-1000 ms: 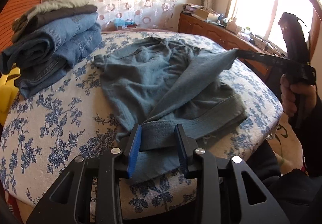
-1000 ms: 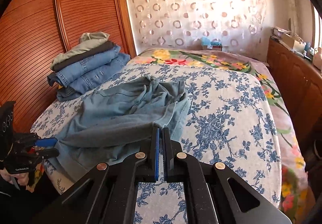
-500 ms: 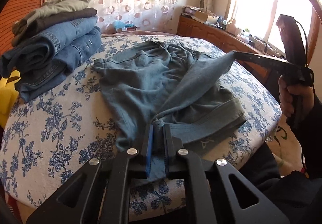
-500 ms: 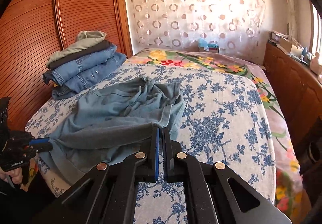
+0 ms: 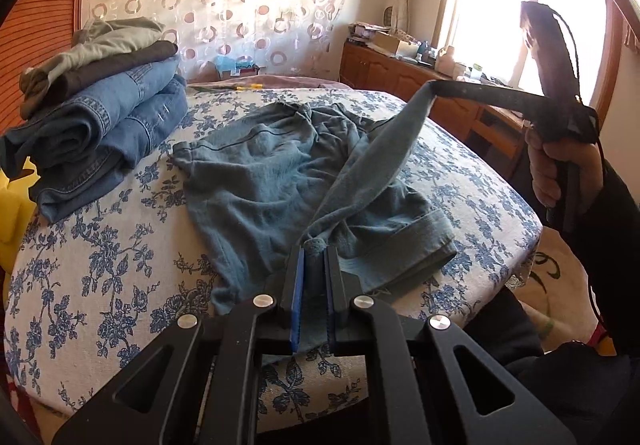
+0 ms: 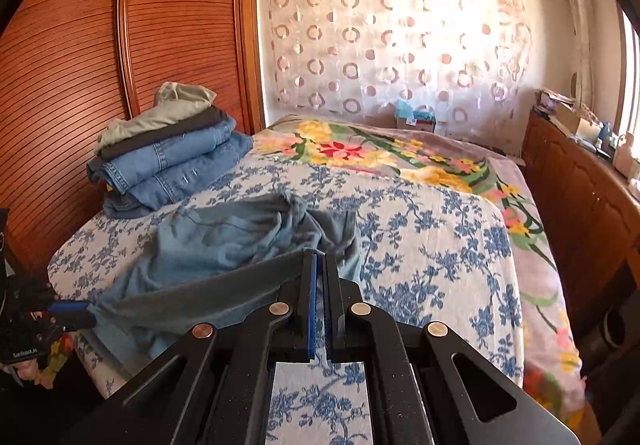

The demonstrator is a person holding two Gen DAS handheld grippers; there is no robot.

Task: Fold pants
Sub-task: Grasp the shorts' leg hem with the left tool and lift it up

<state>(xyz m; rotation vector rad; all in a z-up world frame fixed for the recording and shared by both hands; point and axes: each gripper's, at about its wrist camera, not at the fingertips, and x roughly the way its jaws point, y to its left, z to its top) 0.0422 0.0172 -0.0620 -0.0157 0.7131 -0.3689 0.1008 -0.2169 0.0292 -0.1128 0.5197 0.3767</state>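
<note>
A pair of grey-blue pants [image 5: 260,181] lies crumpled on the bed, also in the right wrist view [image 6: 224,241]. My left gripper [image 5: 314,249] is shut on one end of the waistband near the bed's front edge. My right gripper [image 6: 319,259] is shut on the other end; it shows in the left wrist view [image 5: 434,87] raised to the right. The waistband [image 5: 372,161] stretches taut and lifted between the two grippers. The left gripper shows at the left edge of the right wrist view [image 6: 76,311].
A stack of folded jeans and other clothes [image 5: 100,113] sits at the bed's left, against a wooden wardrobe [image 6: 80,65]. A wooden dresser [image 5: 420,85] with clutter stands under the window. A floral blanket [image 6: 400,157] covers the far bed.
My left gripper closed on the waistband end. Both grippers rose and pulled apart, lifting and tightening the waistband above the bed.
</note>
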